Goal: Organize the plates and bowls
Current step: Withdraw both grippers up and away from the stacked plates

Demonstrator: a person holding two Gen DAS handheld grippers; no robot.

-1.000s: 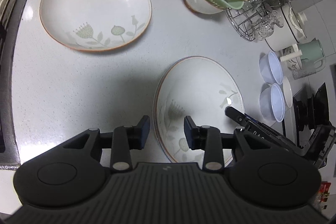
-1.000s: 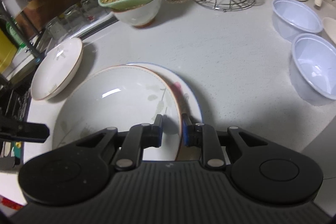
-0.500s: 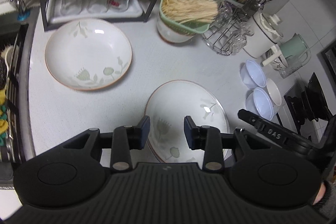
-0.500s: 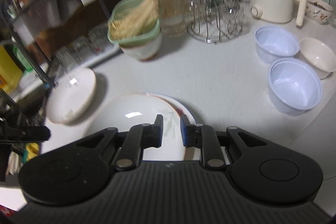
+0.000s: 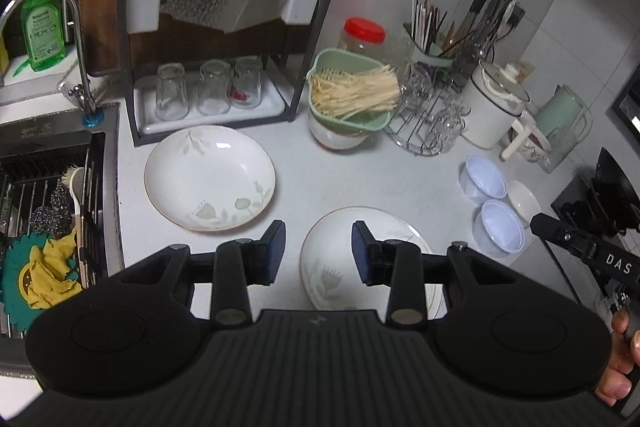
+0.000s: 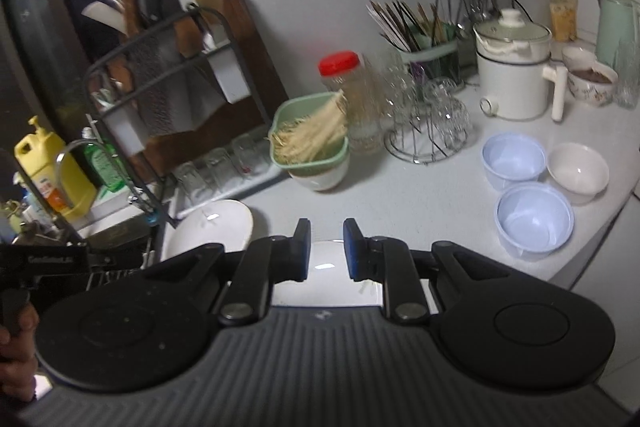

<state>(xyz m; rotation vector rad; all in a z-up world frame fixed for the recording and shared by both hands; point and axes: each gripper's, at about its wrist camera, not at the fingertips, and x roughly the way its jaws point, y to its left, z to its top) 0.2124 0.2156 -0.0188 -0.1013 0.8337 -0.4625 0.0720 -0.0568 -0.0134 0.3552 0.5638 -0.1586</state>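
Left wrist view: the left gripper (image 5: 318,253) hangs above the counter (image 5: 360,183), jaws apart and empty. A floral plate (image 5: 209,177) lies by the glass rack (image 5: 224,27); stacked floral plates (image 5: 340,259) lie below the jaws.

Right wrist view: the right gripper (image 6: 327,250) holds nothing, its jaws narrowly parted above the stacked plates (image 6: 326,261). Two pale blue bowls (image 6: 534,217) and a white bowl (image 6: 578,173) sit to the right.

On the bench (image 5: 360,183), one plate (image 5: 210,177) lies near the sink (image 5: 44,195) at the left edge, before the rack (image 5: 208,107) holding three glasses (image 5: 206,93). A second plate (image 5: 340,259) lies nearer the front edge. Three small bowls (image 5: 498,203) stand together towards the right edge. A strainer (image 5: 352,99) sits in a bowl (image 5: 334,137) towards the back, just beside the wire stand (image 5: 428,123).
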